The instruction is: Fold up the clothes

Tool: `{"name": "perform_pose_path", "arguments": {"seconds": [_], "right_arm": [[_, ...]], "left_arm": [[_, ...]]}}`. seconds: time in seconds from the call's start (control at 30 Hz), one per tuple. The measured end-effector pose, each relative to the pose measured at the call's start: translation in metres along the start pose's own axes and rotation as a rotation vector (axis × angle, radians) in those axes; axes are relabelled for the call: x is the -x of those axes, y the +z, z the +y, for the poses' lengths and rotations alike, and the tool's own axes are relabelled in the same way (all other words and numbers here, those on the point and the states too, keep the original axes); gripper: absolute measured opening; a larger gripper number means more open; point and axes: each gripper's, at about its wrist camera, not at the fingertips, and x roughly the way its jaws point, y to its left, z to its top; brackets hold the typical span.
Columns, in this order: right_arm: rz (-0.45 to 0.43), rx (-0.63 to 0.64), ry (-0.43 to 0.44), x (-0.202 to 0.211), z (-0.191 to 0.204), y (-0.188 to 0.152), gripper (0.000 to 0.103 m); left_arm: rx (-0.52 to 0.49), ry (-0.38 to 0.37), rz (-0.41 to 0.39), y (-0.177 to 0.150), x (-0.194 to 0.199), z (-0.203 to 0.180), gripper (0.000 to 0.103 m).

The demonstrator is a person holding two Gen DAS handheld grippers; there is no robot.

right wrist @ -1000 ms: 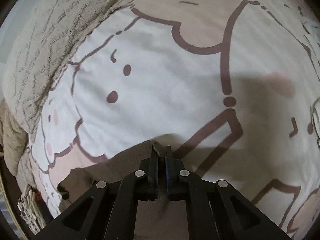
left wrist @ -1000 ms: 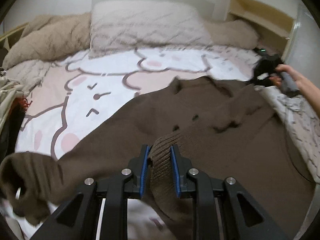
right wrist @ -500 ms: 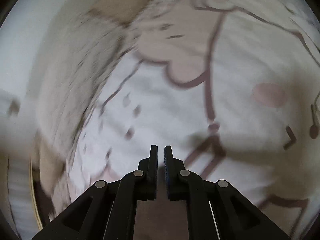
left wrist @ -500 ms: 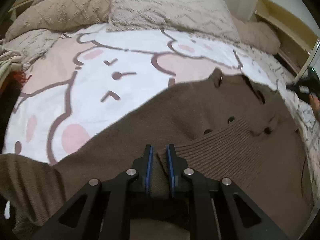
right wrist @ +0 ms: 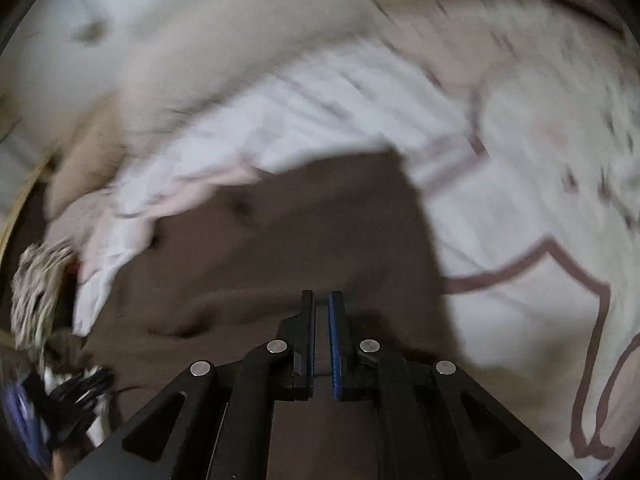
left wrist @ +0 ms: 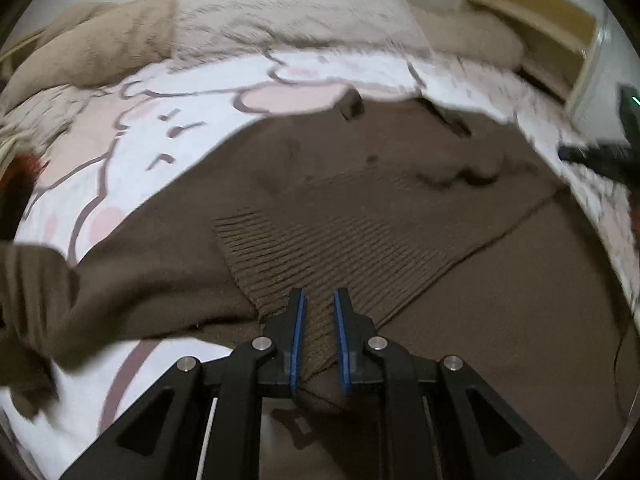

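Observation:
A brown knit sweater (left wrist: 400,168) lies spread over the cartoon-print bed sheet (left wrist: 132,140). Its ribbed edge (left wrist: 328,240) is folded across the body. My left gripper (left wrist: 320,300) is shut on the near end of that ribbed edge, low over the bed. A brown sleeve (left wrist: 36,292) trails off at the left. The right gripper (left wrist: 596,156) shows as a dark blur at the right edge, off the sweater. In the right wrist view, my right gripper (right wrist: 321,300) is shut above the sweater (right wrist: 300,240), and I see nothing held between its jaws.
Pale pillows (left wrist: 288,8) and a beige blanket (left wrist: 92,48) lie at the head of the bed. A wooden shelf (left wrist: 532,12) stands at the back right. A pile of other clothes (right wrist: 36,292) sits at the bed's edge, blurred.
The left gripper sank and laid the ribbed edge flat across the sweater. The right gripper swung and rolled, so its view went from bare sheet to the sweater.

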Motion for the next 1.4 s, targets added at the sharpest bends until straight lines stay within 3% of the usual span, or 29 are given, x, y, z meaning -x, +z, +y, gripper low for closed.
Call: {"name": "perform_pose_path", "arguments": {"seconds": [0.1, 0.13, 0.17, 0.23, 0.3, 0.43, 0.53, 0.6, 0.63, 0.7, 0.77, 0.83, 0.9, 1.1, 1.23, 1.33, 1.4], "right_arm": [[0.008, 0.151, 0.018, 0.006, 0.046, -0.018, 0.006], [0.033, 0.181, 0.036, 0.004, 0.059, -0.024, 0.006], [0.065, 0.196, 0.053, -0.002, 0.070, -0.029, 0.006], [0.126, 0.228, 0.076, -0.016, 0.094, -0.040, 0.006], [0.165, 0.268, 0.093, -0.029, 0.119, -0.052, 0.006], [0.239, 0.303, 0.143, -0.051, 0.153, -0.080, 0.006], [0.293, 0.335, 0.135, -0.072, 0.169, -0.104, 0.006], [0.266, 0.353, 0.120, -0.073, 0.171, -0.114, 0.006], [0.247, 0.362, 0.115, -0.072, 0.171, -0.117, 0.006], [0.230, 0.363, 0.123, -0.071, 0.168, -0.120, 0.006], [0.221, 0.333, 0.149, -0.072, 0.162, -0.120, 0.006], [0.213, 0.320, 0.171, -0.072, 0.157, -0.120, 0.006], [0.206, 0.321, 0.186, -0.073, 0.156, -0.121, 0.006], [0.197, 0.310, 0.213, -0.074, 0.153, -0.123, 0.006], [0.209, 0.273, 0.254, -0.074, 0.148, -0.119, 0.006], [0.211, 0.218, 0.299, -0.060, 0.142, -0.109, 0.006], [0.163, 0.205, 0.360, -0.036, 0.140, -0.105, 0.006]], "left_arm": [[0.065, 0.025, -0.061, -0.007, 0.033, 0.007, 0.015], [0.079, 0.046, -0.086, -0.010, 0.047, 0.011, 0.022], [0.093, 0.068, -0.111, -0.014, 0.061, 0.015, 0.046], [0.121, 0.138, -0.161, -0.023, 0.088, 0.028, 0.070], [0.151, 0.224, -0.205, -0.033, 0.115, 0.046, 0.070], [0.263, 0.330, -0.197, -0.043, 0.130, 0.096, 0.070], [0.339, 0.328, -0.176, -0.047, 0.118, 0.124, 0.070], [0.364, 0.287, -0.167, -0.048, 0.103, 0.136, 0.070], [0.376, 0.255, -0.162, -0.048, 0.095, 0.141, 0.068], [0.397, 0.219, -0.138, -0.048, 0.080, 0.147, 0.049], [0.410, 0.212, -0.126, -0.049, 0.073, 0.150, 0.020], [0.430, 0.208, -0.139, -0.049, 0.077, 0.153, 0.008], [0.431, 0.207, -0.161, -0.048, 0.090, 0.153, 0.006], [0.269, 0.186, -0.220, -0.028, 0.160, 0.123, 0.005], [0.192, 0.070, -0.287, -0.006, 0.220, 0.084, 0.001], [0.116, -0.060, -0.337, 0.012, 0.261, 0.041, 0.001], [0.040, -0.100, -0.351, 0.023, 0.276, 0.010, 0.001]]}}
